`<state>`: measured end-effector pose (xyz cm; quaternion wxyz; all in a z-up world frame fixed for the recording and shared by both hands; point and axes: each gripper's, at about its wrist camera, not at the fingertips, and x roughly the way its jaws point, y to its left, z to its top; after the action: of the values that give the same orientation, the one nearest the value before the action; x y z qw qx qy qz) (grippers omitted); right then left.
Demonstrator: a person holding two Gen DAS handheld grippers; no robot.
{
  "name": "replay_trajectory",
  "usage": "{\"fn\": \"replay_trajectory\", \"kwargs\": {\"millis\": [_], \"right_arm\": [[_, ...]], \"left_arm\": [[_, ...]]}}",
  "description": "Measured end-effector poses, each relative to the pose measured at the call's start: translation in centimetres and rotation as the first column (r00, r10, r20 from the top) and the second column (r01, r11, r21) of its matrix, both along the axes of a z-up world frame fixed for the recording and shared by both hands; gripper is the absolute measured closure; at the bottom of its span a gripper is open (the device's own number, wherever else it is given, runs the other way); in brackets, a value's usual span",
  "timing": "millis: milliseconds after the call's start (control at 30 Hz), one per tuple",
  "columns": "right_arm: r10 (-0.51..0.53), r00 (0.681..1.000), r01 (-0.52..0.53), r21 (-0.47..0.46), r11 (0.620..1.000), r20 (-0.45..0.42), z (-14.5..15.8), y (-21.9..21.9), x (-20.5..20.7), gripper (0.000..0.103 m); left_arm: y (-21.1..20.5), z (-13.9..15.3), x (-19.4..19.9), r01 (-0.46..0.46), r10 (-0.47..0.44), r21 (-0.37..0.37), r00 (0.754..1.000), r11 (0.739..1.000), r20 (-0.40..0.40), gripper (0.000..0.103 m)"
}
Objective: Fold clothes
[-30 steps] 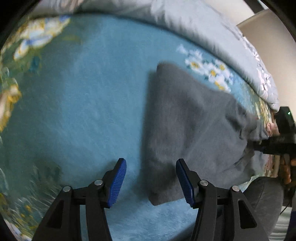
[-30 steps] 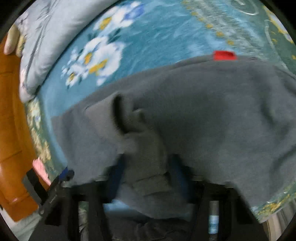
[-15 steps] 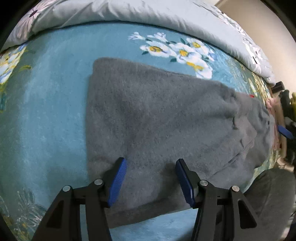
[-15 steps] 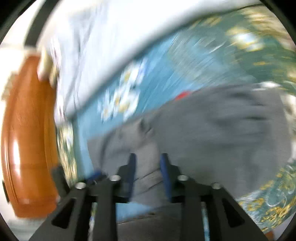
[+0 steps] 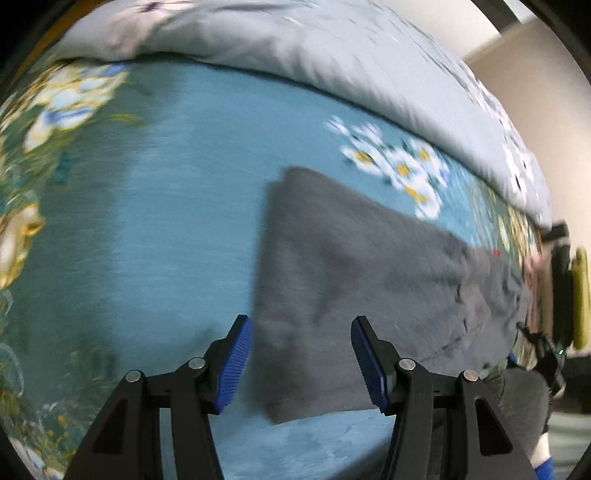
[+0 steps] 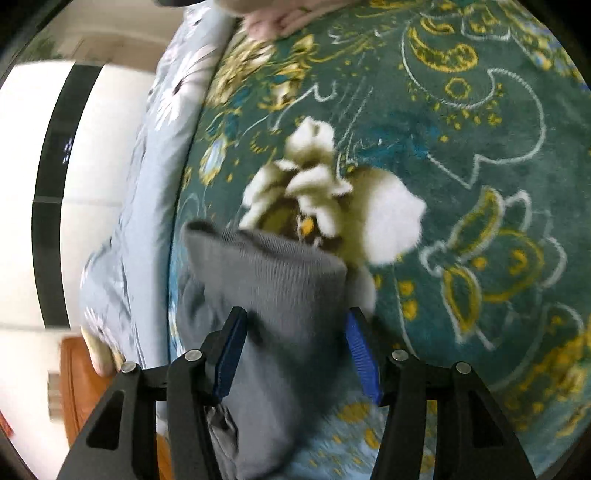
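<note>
A grey fleece garment [image 5: 369,295] lies flat on the teal floral blanket [image 5: 166,221], stretching from the near centre to the far right. My left gripper [image 5: 301,363] is open just above its near left corner, holding nothing. In the right wrist view a grey ribbed end of the garment [image 6: 273,295] lies between the fingers of my right gripper [image 6: 293,354], whose jaws stand wide apart. The other gripper and a hand [image 5: 554,295] show at the far right of the left wrist view.
A pale grey quilt [image 5: 295,55] lies bunched along the far edge of the bed. The dark green floral part of the blanket [image 6: 461,166] spreads ahead of the right gripper. An orange wooden headboard [image 6: 74,387] stands at lower left. A hand [image 6: 277,14] rests on the bed at top.
The right gripper has opened from nearly shut and swung toward the green blanket area. The left gripper has shifted left, from over the garment's middle to its left corner.
</note>
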<state>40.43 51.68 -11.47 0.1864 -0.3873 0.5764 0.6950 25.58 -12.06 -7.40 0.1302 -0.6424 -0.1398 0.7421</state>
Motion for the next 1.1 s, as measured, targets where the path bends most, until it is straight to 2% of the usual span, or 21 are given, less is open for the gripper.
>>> {"fn": "replay_trajectory", "kwargs": {"millis": [100,133,167,200,233,400,467,533,633,700,767,833,900,1000,1100], "right_arm": [[-0.032,0.999,0.031,0.015,0.999,0.029,-0.6,0.1,-1.5,0.047],[-0.038,0.998,0.037,0.023,0.999,0.042,-0.7,-0.1,-2.1,0.052],[-0.033,0.998,0.031,0.032,0.999,0.053,-0.4,-0.1,-2.4,0.060],[-0.028,0.998,0.025,0.041,0.999,0.065,-0.1,-0.1,-2.8,0.075],[-0.004,0.999,0.001,0.062,0.998,0.049,1.2,-0.6,-3.2,0.083],[0.119,0.993,-0.113,0.176,0.978,-0.021,7.7,-3.3,-5.4,0.085],[0.206,0.978,-0.188,0.254,0.949,-0.044,11.4,-5.8,-7.4,0.085],[0.319,0.946,-0.281,0.339,0.898,-0.060,15.0,-9.6,-10.2,0.085],[0.483,0.873,-0.409,0.443,0.797,-0.063,19.5,-17.1,-13.0,0.085],[0.597,0.801,-0.498,0.502,0.707,-0.047,21.7,-23.2,-14.8,0.085],[0.685,0.729,-0.577,0.532,0.620,-0.008,21.9,-28.8,-16.1,0.085],[0.756,0.651,-0.657,0.552,0.513,0.072,20.0,-34.6,-17.4,0.085],[0.800,0.577,-0.740,0.523,0.424,0.168,16.4,-39.5,-18.5,0.085],[0.833,0.487,-0.829,0.437,0.348,0.262,11.3,-43.6,-18.4,0.084],[0.856,0.385,-0.901,0.339,0.269,0.346,6.3,-47.8,-18.3,0.080]], "left_arm": [[-2.6,0.4,0.3,-0.063,0.063,-0.006,0.998,0.998,-0.009,0.043],[-3.6,0.6,0.5,-0.082,0.082,-0.011,0.997,0.997,-0.014,0.043],[-4.6,0.5,0.7,-0.102,0.102,-0.011,0.995,0.995,-0.012,0.043],[-5.5,0.4,0.9,-0.122,0.121,-0.010,0.993,0.993,-0.010,0.043],[-6.4,0.3,1.0,-0.142,0.142,-0.004,0.990,0.990,-0.004,0.043],[-8.6,-0.1,1.5,-0.199,0.199,0.048,0.980,0.979,0.009,0.043],[-8.7,0.1,1.5,-0.200,0.200,0.071,0.980,0.977,0.003,0.043],[-8.3,0.4,1.6,-0.184,0.186,0.102,0.982,0.978,-0.011,0.043],[-8.0,1.0,1.8,-0.164,0.170,0.135,0.985,0.977,-0.032,0.043],[-8.0,1.3,2.0,-0.157,0.164,0.152,0.986,0.976,-0.039,0.043],[-8.4,1.3,2.3,-0.161,0.169,0.164,0.985,0.973,-0.038,0.043],[-8.8,1.1,2.5,-0.173,0.180,0.177,0.983,0.969,-0.029,0.043],[-9.2,1.0,2.9,-0.182,0.189,0.193,0.982,0.964,-0.020,0.043],[-9.4,0.5,3.3,-0.192,0.197,0.211,0.980,0.959,-0.002,0.043],[-9.1,-0.8,3.3,-0.208,0.203,0.252,0.978,0.945,0.045,0.043]]}}
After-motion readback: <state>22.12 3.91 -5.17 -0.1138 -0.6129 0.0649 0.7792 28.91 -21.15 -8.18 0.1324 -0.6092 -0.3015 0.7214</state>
